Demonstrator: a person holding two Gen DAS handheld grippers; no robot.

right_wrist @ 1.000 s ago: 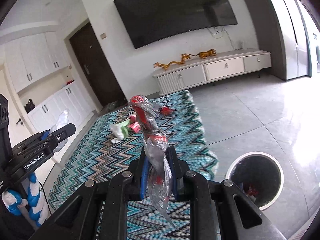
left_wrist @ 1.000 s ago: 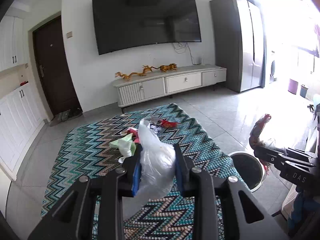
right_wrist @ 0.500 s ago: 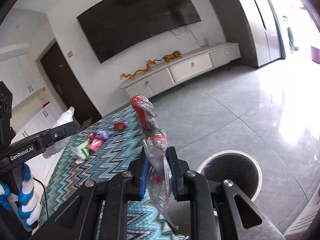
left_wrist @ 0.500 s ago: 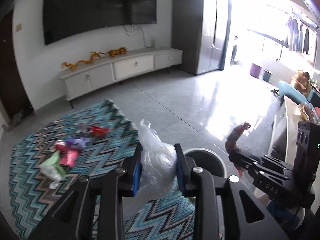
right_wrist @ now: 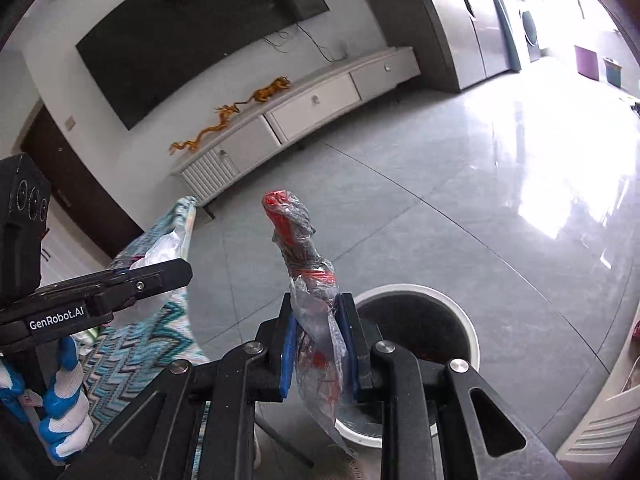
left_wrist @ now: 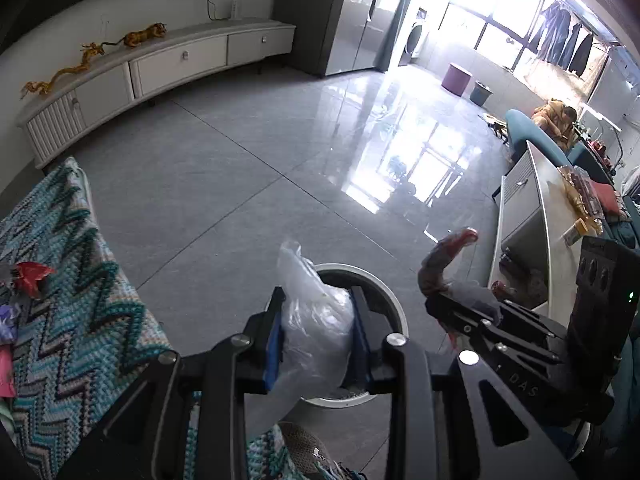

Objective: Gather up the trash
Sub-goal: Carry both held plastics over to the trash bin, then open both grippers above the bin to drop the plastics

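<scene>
Hovering over the round white-rimmed waste bin (left_wrist: 394, 312), the left tongs (left_wrist: 316, 332) clamp a crumpled clear plastic bag (left_wrist: 314, 320); the right tongs (right_wrist: 318, 344) clamp a twisted red-and-clear wrapper (right_wrist: 298, 240). Neither is dropped yet, and red and purple scraps (left_wrist: 28, 276) wait on the zigzag teal rug (left_wrist: 80, 320) at the frame's left.

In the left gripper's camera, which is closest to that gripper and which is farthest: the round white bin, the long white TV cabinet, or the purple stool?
1. Round white bin, just beyond the left gripper.
2. Long white TV cabinet, against the wall, upper left.
3. Purple stool, by the bright windows, upper right.
</scene>
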